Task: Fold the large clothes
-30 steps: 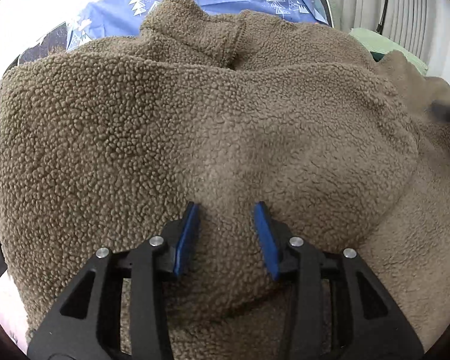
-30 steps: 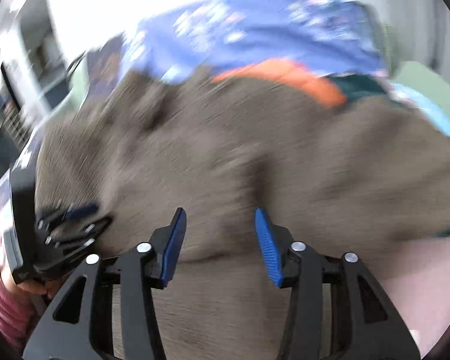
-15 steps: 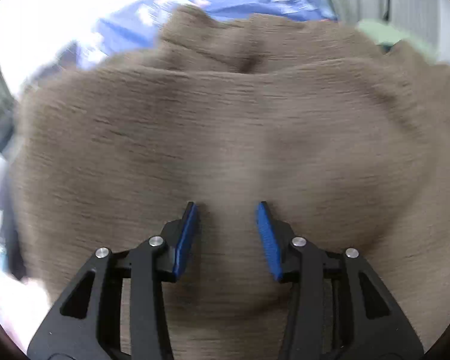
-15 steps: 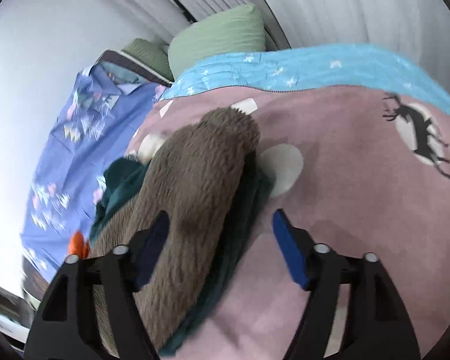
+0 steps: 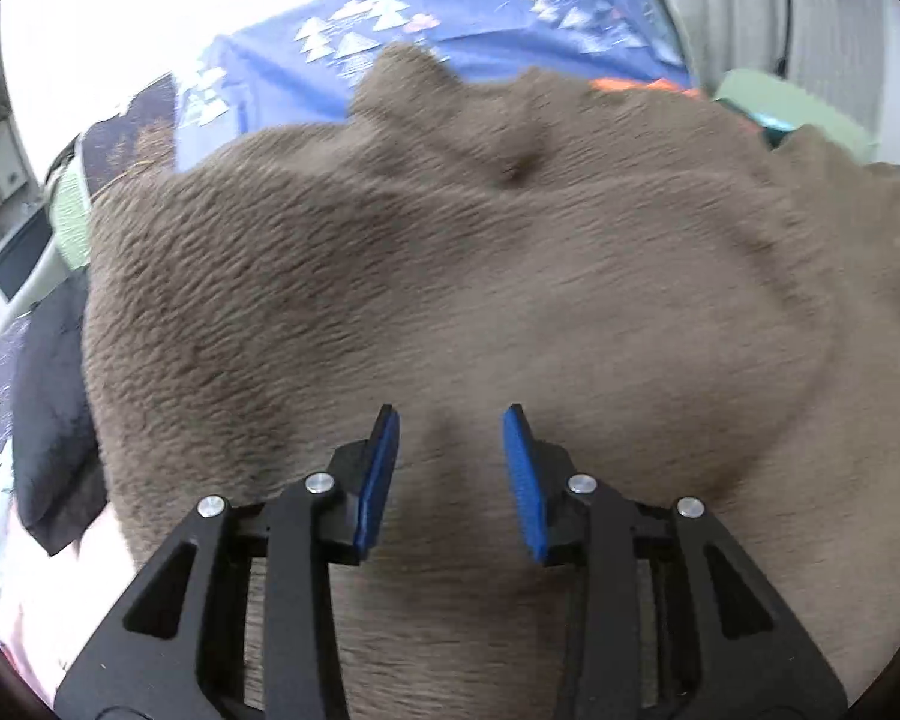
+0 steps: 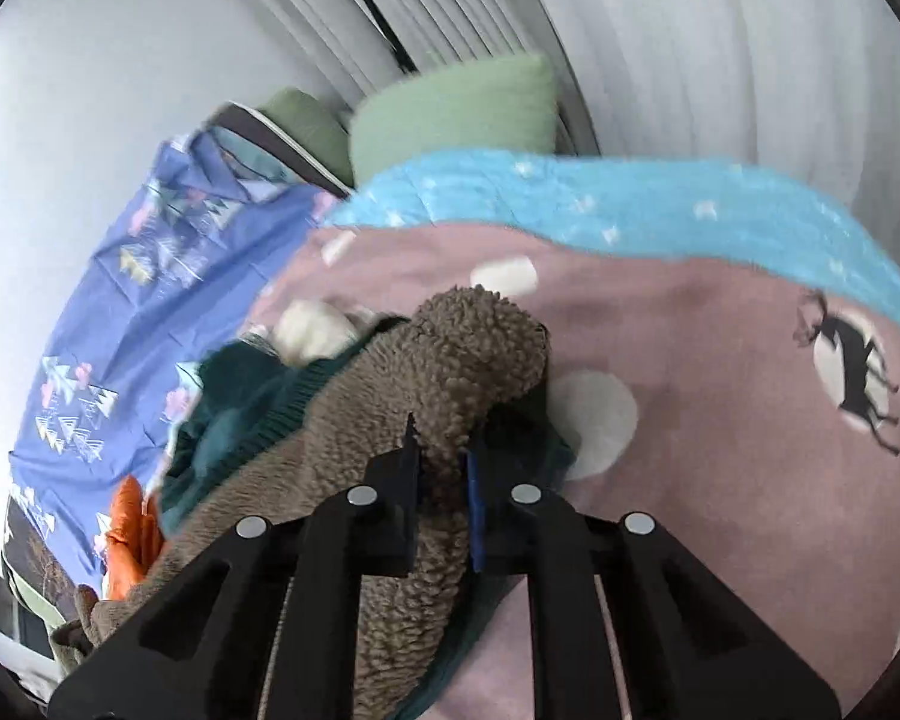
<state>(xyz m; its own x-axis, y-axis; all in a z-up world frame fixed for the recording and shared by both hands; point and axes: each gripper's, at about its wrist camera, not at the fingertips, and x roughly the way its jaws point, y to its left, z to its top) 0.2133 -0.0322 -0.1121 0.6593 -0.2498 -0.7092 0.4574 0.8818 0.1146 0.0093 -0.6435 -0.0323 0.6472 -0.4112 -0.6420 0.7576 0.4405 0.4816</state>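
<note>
The brown fleece garment [image 5: 450,276] lay spread over a pink blanket [image 6: 720,480] on a bed, filling most of the left wrist view, its collar at the far side near a blue tree-print sheet [image 5: 450,30]. The left gripper [image 5: 450,468] had just been narrowing, and a ridge of fleece stood between its blue pads [image 5: 378,480]; whether they pressed on it could not be told through the blur. The right gripper [image 6: 441,480] was clamped on the fleece sleeve [image 6: 480,348], whose rounded cuff lay just beyond the jaws, over a dark green garment [image 6: 240,396]. An orange item [image 6: 129,534] lay to the left, and green pillows [image 6: 450,114] stood at the far end by the curtain.
</note>
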